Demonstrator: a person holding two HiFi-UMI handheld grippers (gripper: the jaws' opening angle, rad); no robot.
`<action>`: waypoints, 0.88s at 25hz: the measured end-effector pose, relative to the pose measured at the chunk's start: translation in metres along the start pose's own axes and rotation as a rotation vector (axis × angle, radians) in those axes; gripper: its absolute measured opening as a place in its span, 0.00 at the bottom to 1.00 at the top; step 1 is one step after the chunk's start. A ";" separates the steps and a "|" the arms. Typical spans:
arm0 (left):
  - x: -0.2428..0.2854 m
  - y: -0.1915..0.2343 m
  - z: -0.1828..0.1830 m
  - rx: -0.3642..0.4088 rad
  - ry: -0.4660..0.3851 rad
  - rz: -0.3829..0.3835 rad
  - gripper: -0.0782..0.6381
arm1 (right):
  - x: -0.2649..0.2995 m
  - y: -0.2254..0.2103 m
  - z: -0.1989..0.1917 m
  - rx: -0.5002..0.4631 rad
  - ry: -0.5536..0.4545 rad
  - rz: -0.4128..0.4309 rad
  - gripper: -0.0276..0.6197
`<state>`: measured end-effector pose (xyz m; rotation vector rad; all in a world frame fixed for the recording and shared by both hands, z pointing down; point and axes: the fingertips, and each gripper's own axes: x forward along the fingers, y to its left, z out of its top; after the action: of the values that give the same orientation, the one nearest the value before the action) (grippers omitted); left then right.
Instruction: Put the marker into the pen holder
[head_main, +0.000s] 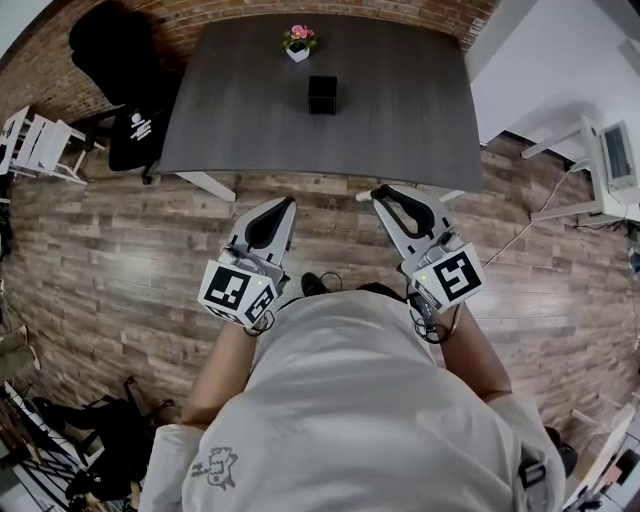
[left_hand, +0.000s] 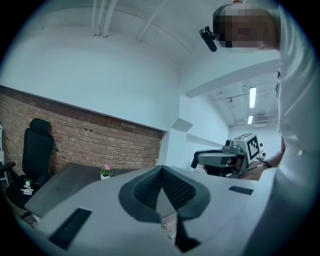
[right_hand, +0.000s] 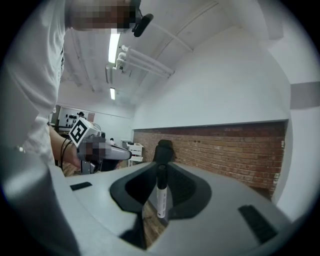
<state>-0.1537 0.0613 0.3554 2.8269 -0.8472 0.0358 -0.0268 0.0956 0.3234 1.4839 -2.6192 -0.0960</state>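
Right tongs clamped on the marker. It sits at the tips, crosswise to the jaws: dark cap end up, white barrel hanging below the pads. Nothing else is in that grip.

Left tongs have jaws together at the tips with nothing between the pads. They are held beside the right pair, roughly parallel, and the two are apart, not touching. Each pair shows up in the other's camera, marker cube toward the person.

From the head view, both pairs point forward over the wood floor, short of the counter's near edge. Left tongs and right tongs are about level with each other.

Pen holder, a black cube, stands on the counter ahead of the tongs. It lines up roughly with the gap between them and is well apart from the marker. I can't see inside it from here.

Small potted flower is further ahead, past the pen holder and just left of it, near the brick wall. Black office chair is off the counter's left end, well left of the left tongs.
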 end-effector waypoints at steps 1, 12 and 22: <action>-0.003 0.007 0.000 -0.002 0.000 -0.001 0.12 | 0.007 0.002 0.001 -0.001 0.002 -0.003 0.15; 0.005 0.054 0.003 -0.024 0.004 0.039 0.12 | 0.059 -0.012 0.000 0.000 0.017 0.037 0.15; 0.069 0.075 0.003 -0.036 0.024 0.117 0.12 | 0.098 -0.087 -0.010 0.026 -0.006 0.124 0.15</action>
<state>-0.1369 -0.0380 0.3708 2.7351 -0.9967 0.0695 -0.0017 -0.0331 0.3306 1.3265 -2.7194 -0.0544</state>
